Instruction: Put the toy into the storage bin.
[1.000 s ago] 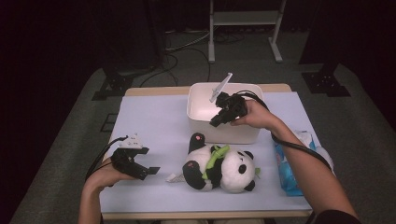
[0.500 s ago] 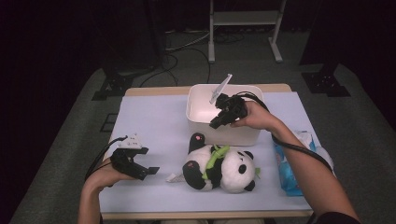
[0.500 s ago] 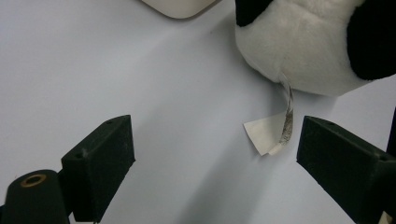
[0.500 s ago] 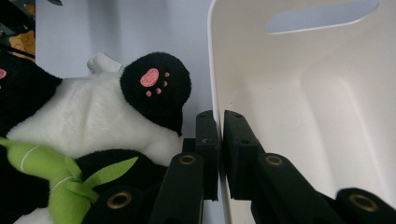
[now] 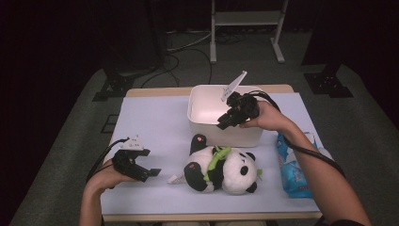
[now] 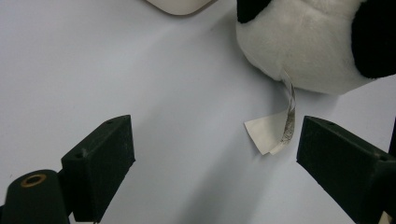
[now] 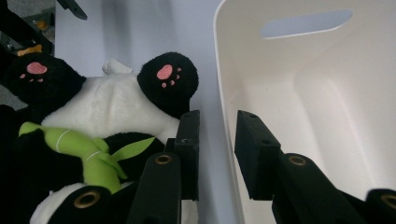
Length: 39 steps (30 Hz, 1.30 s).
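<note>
A black-and-white plush panda (image 5: 221, 167) with a green leaf lies on the white table, in front of a white plastic bin (image 5: 195, 101). My right gripper (image 5: 223, 123) hangs over the bin's near wall. In the right gripper view its jaws (image 7: 217, 126) straddle that wall (image 7: 224, 93) with a gap on each side; they have just been opening. The panda (image 7: 107, 107) lies to the left of them. My left gripper (image 5: 153, 173) rests low at the table's left, open, pointing at the panda. Its jaws (image 6: 212, 154) stand wide apart with the panda's paper tag (image 6: 273, 133) near the right one.
A blue pack of wipes (image 5: 294, 169) lies at the table's right edge under the person's right forearm. Cables trail from both grippers. A metal stand (image 5: 244, 19) and dark floor lie beyond the far edge.
</note>
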Motion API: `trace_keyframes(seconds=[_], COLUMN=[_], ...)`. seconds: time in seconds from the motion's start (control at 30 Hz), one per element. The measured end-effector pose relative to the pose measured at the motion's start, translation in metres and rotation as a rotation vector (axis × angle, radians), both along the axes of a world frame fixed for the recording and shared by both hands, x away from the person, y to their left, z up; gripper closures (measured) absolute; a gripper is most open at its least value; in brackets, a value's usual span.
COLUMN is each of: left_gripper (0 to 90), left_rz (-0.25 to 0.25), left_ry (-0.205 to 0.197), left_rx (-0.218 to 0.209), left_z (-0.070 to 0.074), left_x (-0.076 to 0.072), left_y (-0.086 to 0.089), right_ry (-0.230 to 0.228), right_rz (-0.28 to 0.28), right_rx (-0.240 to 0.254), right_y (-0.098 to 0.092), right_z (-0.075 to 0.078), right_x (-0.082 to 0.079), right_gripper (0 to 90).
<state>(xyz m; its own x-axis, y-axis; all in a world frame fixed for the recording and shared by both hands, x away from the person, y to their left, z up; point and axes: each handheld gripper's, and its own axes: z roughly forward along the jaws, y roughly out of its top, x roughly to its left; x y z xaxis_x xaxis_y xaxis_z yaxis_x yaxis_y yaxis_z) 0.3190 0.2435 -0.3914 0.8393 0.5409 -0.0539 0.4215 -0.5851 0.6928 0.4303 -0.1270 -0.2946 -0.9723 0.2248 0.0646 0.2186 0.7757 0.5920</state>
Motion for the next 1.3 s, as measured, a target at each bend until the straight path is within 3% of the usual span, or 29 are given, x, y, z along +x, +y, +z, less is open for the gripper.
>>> trace_keyframes(seconds=[0.27,0.4,0.43,0.53,0.9,1.07,1.3], left_gripper=[10.4,10.3,10.4,10.3,10.4,10.4,10.4], left_rz=[-0.001,-0.002,0.0,0.003,0.008,0.007,0.013], left_ry=[0.007,0.005,0.007,0.009,0.011,0.013,0.014], left_rx=[0.004,0.002,0.003,0.001,-0.006,-0.004,-0.002], left_z=[-0.002,-0.002,-0.002,-0.002,-0.003,-0.004,-0.004], left_x=[0.001,0.001,0.001,0.001,0.001,0.001,0.0], left_y=[-0.002,-0.002,-0.001,0.0,0.0,0.0,0.0], right_ry=[-0.005,-0.004,0.011,0.005,0.008,0.022,-0.005], right_rz=[-0.013,-0.016,-0.016,-0.012,0.015,0.005,0.01], right_rx=[-0.033,-0.054,-0.061,-0.054,-0.074,-0.02,0.014], right_y=[0.0,0.009,0.012,0.013,0.014,0.006,-0.005], right_z=[-0.003,-0.01,-0.014,-0.016,-0.014,-0.008,0.005], right_x=[0.001,0.004,0.005,0.006,0.002,0.0,-0.011], right_gripper=[68.4,74.1,81.1,84.2,84.0,77.3,72.9])
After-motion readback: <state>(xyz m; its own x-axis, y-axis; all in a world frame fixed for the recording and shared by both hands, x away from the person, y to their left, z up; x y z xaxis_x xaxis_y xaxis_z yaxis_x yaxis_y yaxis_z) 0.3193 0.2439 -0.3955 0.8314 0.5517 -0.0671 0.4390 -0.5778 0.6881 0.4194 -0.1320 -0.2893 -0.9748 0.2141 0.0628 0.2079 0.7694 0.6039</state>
